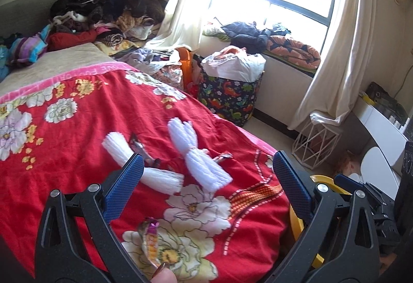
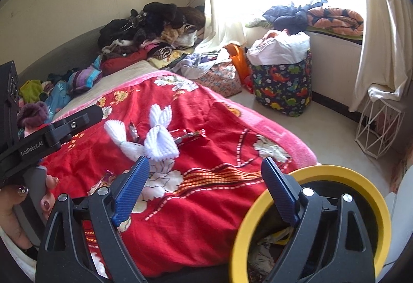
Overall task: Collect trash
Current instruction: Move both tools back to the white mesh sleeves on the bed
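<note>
Both tools spread and empty over a red floral bed, wrappers waiting, yellow-rimmed bin at the bed's near corner.

The bed [image 2: 206, 195] fills both views; the yellow bin [image 2: 382, 208] stands just beside its corner, scraps already inside, under the right tool [image 2: 205, 175]. Two white yarn bundles [image 1: 196, 154] lie mid-blanket, with a shiny foil wrapper [image 2: 189, 137] between and beside them, its long axis running roughly across the view. An orange-and-purple wrapper [image 1: 151, 241] lies at the near edge, directly ahead of and below the left tool [image 1: 206, 169], which looks the nearer one for it; the foil wrapper sits farther ahead of both. The left tool's side reads "GenRobot.AI"; the blanket's pink hem carries lettering too blurred to read surely.
</note>
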A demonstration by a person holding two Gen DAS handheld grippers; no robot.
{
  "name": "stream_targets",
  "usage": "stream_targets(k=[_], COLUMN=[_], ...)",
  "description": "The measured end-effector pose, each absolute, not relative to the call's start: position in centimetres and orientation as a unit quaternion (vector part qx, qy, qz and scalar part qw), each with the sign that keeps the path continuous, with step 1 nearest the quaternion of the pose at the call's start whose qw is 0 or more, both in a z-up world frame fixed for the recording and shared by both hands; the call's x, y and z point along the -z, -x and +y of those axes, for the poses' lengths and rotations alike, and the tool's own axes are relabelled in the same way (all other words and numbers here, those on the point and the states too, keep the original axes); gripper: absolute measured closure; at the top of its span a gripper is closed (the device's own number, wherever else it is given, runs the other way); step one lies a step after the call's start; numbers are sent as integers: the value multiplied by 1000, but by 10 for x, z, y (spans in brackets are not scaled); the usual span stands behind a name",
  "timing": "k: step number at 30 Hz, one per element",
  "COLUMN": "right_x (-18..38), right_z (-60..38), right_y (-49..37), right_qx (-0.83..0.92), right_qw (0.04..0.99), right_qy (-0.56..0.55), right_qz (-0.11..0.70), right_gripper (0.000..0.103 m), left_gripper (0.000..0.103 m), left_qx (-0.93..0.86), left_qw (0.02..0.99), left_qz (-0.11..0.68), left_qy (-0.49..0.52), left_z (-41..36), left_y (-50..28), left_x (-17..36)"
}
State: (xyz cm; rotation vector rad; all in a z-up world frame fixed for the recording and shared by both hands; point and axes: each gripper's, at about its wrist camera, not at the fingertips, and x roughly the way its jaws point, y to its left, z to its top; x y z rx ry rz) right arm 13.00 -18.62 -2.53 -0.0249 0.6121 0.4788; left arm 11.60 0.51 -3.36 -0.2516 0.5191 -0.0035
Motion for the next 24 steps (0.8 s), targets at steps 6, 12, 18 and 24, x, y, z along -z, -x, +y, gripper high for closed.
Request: stream_targets(k=[6, 12, 18, 24], right_x=[36, 51, 68, 83], right_z=[-153, -127, -104, -89], right_y=[-146, -168, -195, -222], right_qx=[-263, -285, -294, -297], right_qw=[910, 894, 876, 862], right_qy=[30, 39, 40, 34], right_qz=[318, 343, 379, 409], right_gripper=[17, 17, 17, 17], left_gripper=[11, 11, 11, 11], left_qx=[-45, -72, -71, -73], left_qw=[950, 941, 926, 914], left_qz=[270, 281, 315, 342], left_qy=[150, 172, 194, 206], left_z=[42, 73, 89, 95], left_y=[-123, -130, -152, -170], left_x=[45, 56, 72, 90])
